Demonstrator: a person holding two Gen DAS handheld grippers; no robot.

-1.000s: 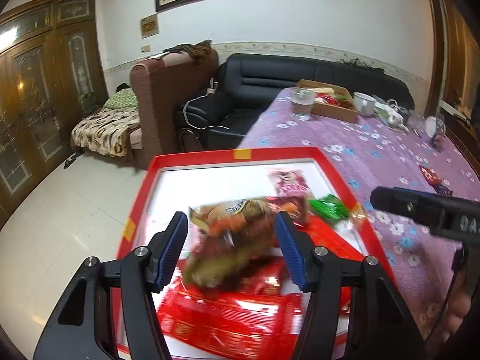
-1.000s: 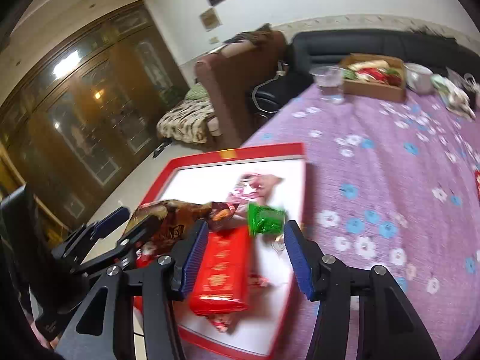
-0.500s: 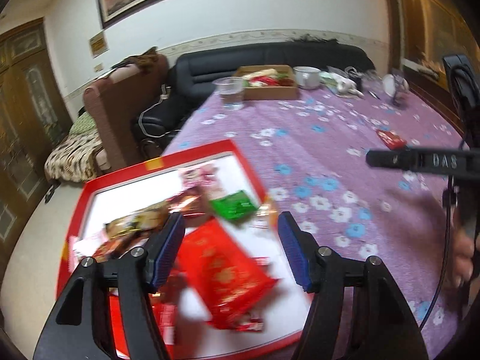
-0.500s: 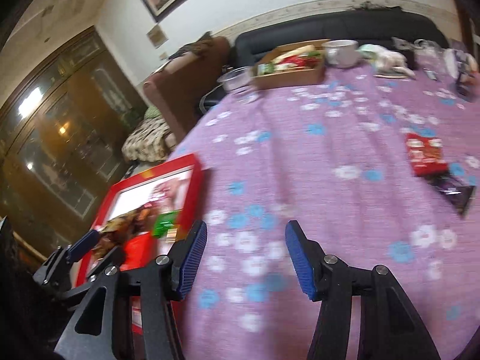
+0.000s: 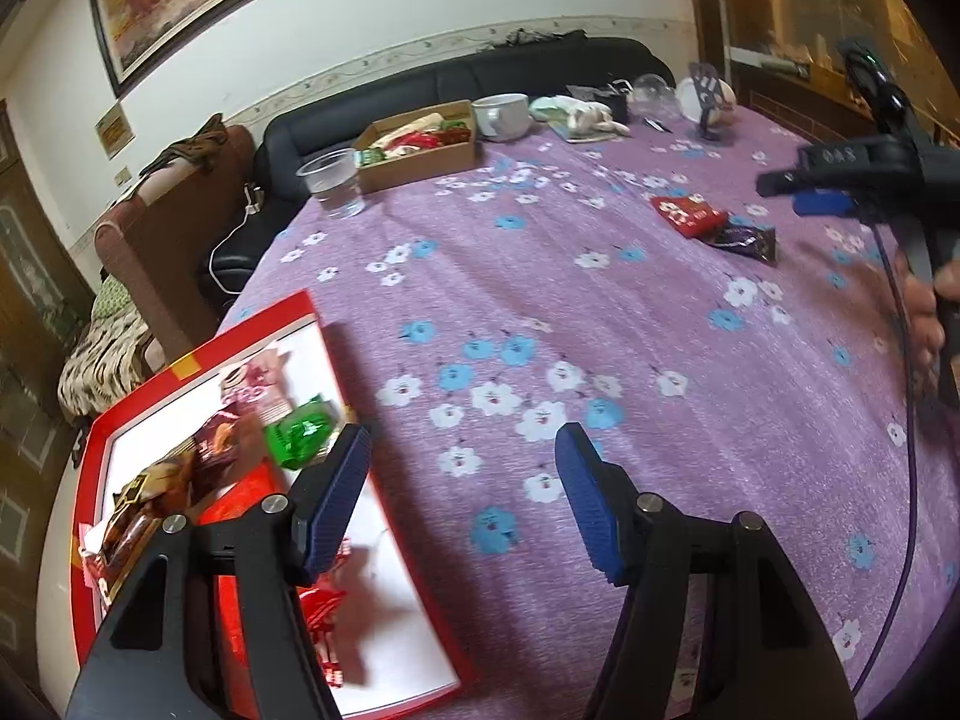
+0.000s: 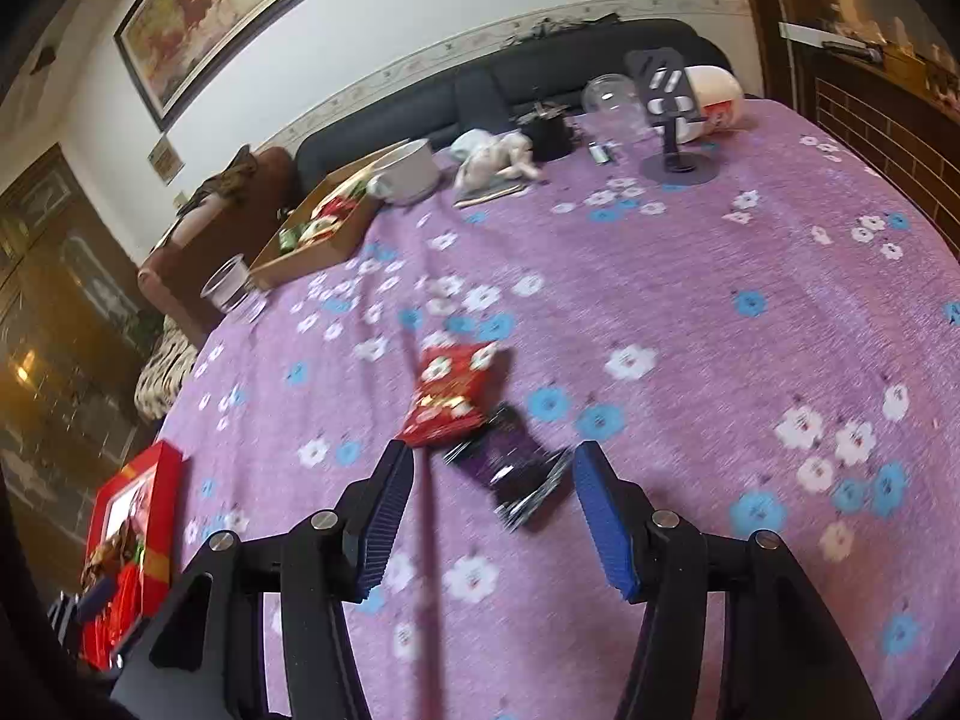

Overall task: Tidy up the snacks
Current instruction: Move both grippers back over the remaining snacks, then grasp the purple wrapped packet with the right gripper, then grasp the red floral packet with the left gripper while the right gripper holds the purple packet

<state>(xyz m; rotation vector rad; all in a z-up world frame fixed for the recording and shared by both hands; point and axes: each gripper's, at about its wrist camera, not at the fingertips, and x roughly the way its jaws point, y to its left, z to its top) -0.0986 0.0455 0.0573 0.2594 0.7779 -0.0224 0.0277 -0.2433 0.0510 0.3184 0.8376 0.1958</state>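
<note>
The right gripper (image 6: 489,510) is holding its blue-padded jaws wide apart with nothing between them, low in the centre of the right wrist frame. Just above the gap, a dark purple snack packet (image 6: 510,468) is lying on the purple floral tablecloth (image 6: 720,300), and a red snack packet (image 6: 450,399) is lying just beyond it toward the upper left, the two touching or overlapping at their near corners. Both are blurred.

The left gripper (image 5: 459,498) is also holding its jaws wide apart and empty, at the bottom centre of the left wrist frame, with its left finger (image 5: 333,498) hanging over the right edge of a red tray (image 5: 300,306) in the lower left. Inside the tray, a green packet (image 5: 300,429), a pink packet (image 5: 258,387), brown packets (image 5: 174,480) and red packets (image 5: 240,504) are lying piled together on the white floor.

In that same view the two loose packets are showing at the upper right, just below the right gripper's dark body, well apart from the tray.

Along the far edge of the table, a clear plastic cup (image 5: 333,180), a cardboard box (image 5: 420,147) holding more snacks, a white bowl (image 5: 504,114) and a phone stand (image 6: 675,120) are standing. A black sofa (image 5: 450,78) is sitting behind the table, under a framed painting (image 5: 180,0).
</note>
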